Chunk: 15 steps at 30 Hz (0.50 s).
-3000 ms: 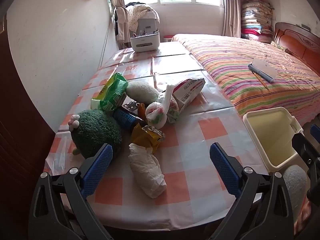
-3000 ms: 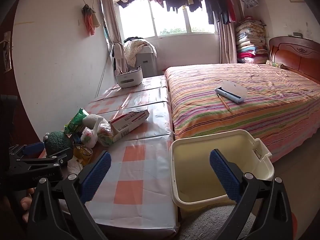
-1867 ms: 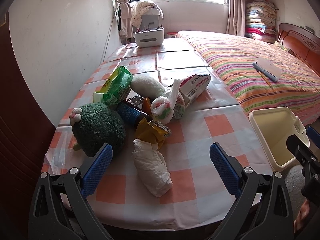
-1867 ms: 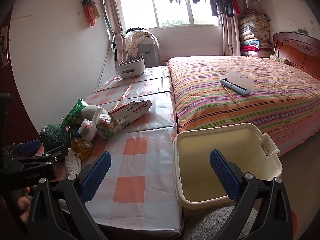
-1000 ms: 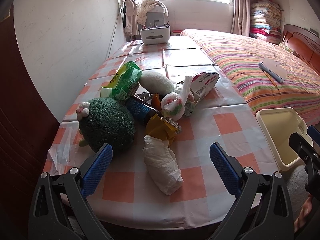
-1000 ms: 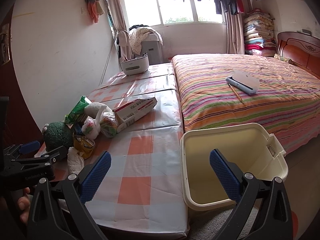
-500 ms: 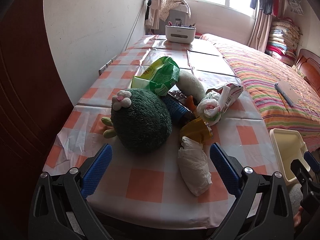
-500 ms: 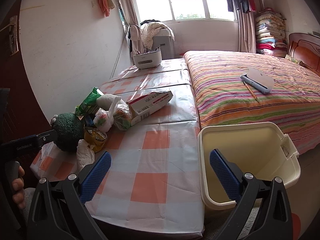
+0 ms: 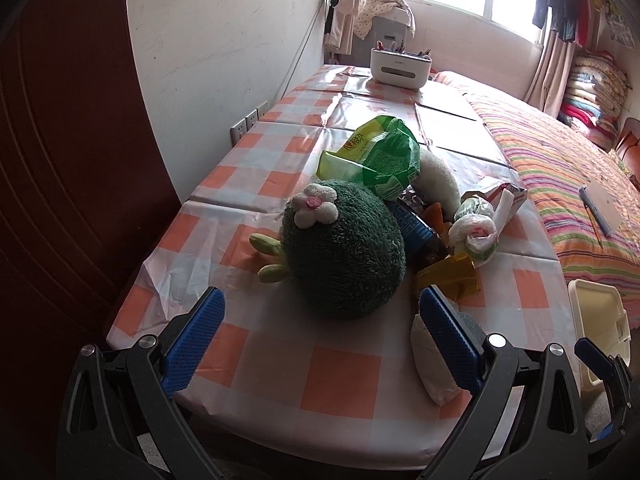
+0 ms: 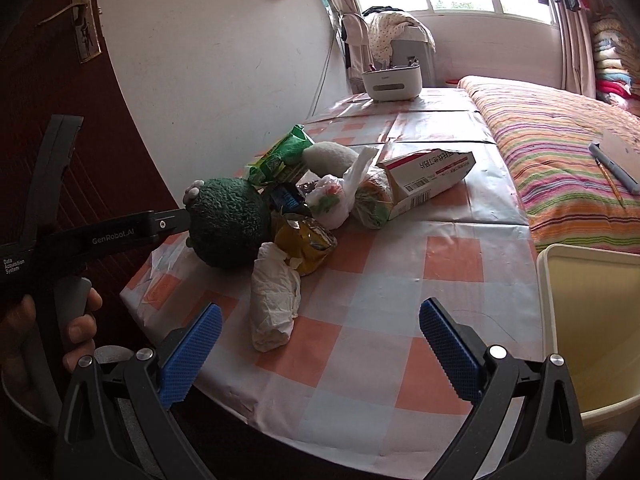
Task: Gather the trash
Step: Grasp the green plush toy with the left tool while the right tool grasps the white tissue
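Note:
A heap of trash lies on the checked table (image 9: pixel 336 364): a crumpled white tissue wad (image 10: pixel 274 294) (image 9: pixel 430 358), a yellow wrapper (image 10: pixel 306 246) (image 9: pixel 450 278), a knotted white plastic bag (image 10: pixel 330 196) (image 9: pixel 476 234), a red-and-white carton (image 10: pixel 430 174), a green snack bag (image 9: pixel 378 156) (image 10: pixel 282 154) and a dark blue bottle (image 9: pixel 414 228). My left gripper (image 9: pixel 320 334) is open and empty, just before a green plush toy (image 9: pixel 344 250) (image 10: pixel 230 222). My right gripper (image 10: pixel 320 340) is open and empty, near the tissue wad. A cream bin (image 10: pixel 592 328) (image 9: pixel 598 322) stands right of the table.
A white plush (image 10: pixel 330 156) lies behind the heap. A white organizer box (image 9: pixel 400 66) stands at the table's far end. A striped bed (image 10: pixel 560 140) runs along the right. A wall and a dark door (image 9: pixel 60 160) close the left side.
Both grippers have swung left and moved closer to the heap. The left gripper now faces the green plush toy; the bin has slid toward the right edge of both views.

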Motion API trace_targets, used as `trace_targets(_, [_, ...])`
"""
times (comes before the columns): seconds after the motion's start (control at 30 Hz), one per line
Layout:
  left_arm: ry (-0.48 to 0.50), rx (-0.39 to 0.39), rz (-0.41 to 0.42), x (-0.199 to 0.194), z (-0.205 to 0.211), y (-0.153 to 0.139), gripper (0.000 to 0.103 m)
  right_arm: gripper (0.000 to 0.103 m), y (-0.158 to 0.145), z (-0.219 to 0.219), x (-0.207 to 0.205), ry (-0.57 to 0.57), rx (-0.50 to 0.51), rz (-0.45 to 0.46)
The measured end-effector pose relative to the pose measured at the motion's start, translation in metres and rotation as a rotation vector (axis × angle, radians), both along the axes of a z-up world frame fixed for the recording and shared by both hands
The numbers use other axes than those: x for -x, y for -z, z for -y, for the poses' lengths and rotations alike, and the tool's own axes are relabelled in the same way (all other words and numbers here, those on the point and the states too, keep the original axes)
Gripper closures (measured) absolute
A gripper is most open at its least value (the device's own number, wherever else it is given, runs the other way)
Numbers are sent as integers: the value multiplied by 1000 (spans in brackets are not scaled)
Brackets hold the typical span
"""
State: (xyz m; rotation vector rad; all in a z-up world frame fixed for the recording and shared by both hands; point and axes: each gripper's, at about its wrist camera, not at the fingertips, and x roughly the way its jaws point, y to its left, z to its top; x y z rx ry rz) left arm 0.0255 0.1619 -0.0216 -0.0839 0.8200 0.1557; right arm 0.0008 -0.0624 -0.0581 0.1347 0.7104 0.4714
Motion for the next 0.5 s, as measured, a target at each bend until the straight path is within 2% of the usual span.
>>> trace_targets(0.07, [-8, -2, -4, -6, -3, 2, 7, 6, 3, -17, -6, -49, -4, -21])
trace_targets(0.23, [-44, 3, -25, -27, -17, 9, 7, 6, 20, -55, -29, -147, 59, -99])
trace_targets(0.5, [-55, 40, -32, -44, -33, 18, 7, 6, 32, -72, -48, -161, 109, -120])
